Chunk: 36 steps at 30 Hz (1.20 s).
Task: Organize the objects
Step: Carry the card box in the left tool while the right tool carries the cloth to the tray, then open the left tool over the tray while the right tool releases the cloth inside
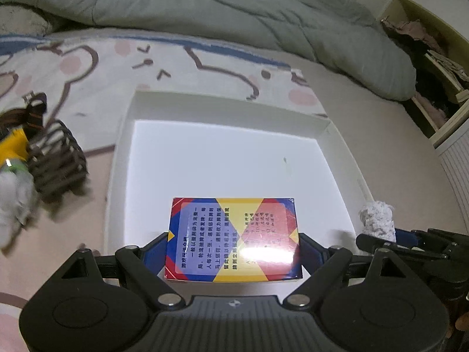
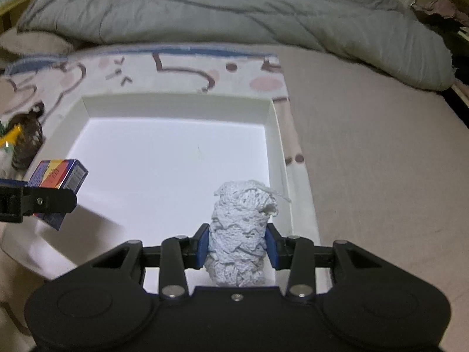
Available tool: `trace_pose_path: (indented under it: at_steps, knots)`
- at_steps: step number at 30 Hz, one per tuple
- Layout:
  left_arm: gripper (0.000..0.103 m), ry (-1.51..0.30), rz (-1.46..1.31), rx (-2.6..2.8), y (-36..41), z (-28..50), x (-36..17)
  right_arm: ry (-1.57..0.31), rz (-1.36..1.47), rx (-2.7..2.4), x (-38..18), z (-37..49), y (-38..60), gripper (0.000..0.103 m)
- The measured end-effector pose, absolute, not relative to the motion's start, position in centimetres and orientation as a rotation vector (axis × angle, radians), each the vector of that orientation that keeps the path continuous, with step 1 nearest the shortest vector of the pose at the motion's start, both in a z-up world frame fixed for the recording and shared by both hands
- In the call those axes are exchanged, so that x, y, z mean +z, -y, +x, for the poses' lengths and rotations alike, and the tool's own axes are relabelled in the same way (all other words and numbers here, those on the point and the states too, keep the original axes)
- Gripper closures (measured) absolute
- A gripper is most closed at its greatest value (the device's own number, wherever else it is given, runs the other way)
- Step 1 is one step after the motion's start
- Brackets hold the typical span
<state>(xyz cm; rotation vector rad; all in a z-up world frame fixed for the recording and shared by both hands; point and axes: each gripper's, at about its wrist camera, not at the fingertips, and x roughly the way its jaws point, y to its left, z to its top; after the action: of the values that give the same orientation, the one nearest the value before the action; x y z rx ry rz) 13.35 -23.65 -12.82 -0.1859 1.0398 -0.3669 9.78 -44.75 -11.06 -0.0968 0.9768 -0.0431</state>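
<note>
My left gripper [image 1: 233, 250] is shut on a colourful card box [image 1: 233, 237] with red, yellow and blue panels, held above the near edge of a shallow white tray [image 1: 126, 135]. My right gripper [image 2: 238, 248] is shut on a roll of white lace [image 2: 241, 234], held upright over the tray's [image 2: 274, 135] near right part. The card box [image 2: 58, 177] and left gripper show at the left of the right wrist view. The lace roll [image 1: 378, 218] and right gripper show at the right of the left wrist view.
The tray lies on a bed with a cartoon-print sheet [image 1: 176, 67]. A grey duvet [image 1: 234, 14] is bunched behind it. A brown striped pouch [image 1: 57, 161], a yellow item [image 1: 13, 146] and a white fluffy thing [image 1: 14, 196] lie left of the tray. Shelves [image 1: 439, 73] stand at right.
</note>
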Motion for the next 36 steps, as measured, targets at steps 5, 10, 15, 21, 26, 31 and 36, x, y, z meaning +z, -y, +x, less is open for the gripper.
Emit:
trace_pose_path:
  at_steps: [5, 10, 15, 21, 26, 31, 36]
  knots:
    - [0.014, -1.071, -0.197, -0.363, 24.4, 13.6, -13.9, -1.04, -0.125, -0.087, -11.9, 9.8, 45.3, 0.051]
    - [0.014, -1.086, -0.188, -0.353, 25.5, 13.9, -14.5, -1.016, -0.058, -0.106, -10.9, 9.4, 46.3, 0.05]
    - [0.014, -1.115, -0.188, -0.351, 27.2, 13.6, -14.9, -0.993, 0.06, -0.166, -9.2, 9.0, 47.6, 0.05]
    - [0.014, -1.153, -0.226, -0.379, 29.5, 12.8, -15.1, -0.961, 0.152, -0.188, -8.1, 8.6, 48.1, 0.048]
    - [0.013, -1.162, -0.283, -0.392, 31.2, 12.1, -15.3, -0.938, 0.179, -0.205, -8.0, 8.6, 48.6, 0.049]
    - [0.004, -1.145, -0.239, -0.395, 31.8, 11.8, -14.8, -0.925, 0.202, -0.195, -7.9, 8.6, 49.0, 0.049]
    - [0.004, -1.148, -0.206, -0.39, 30.9, 12.1, -14.5, -0.936, 0.194, -0.191, -8.0, 8.5, 49.0, 0.049]
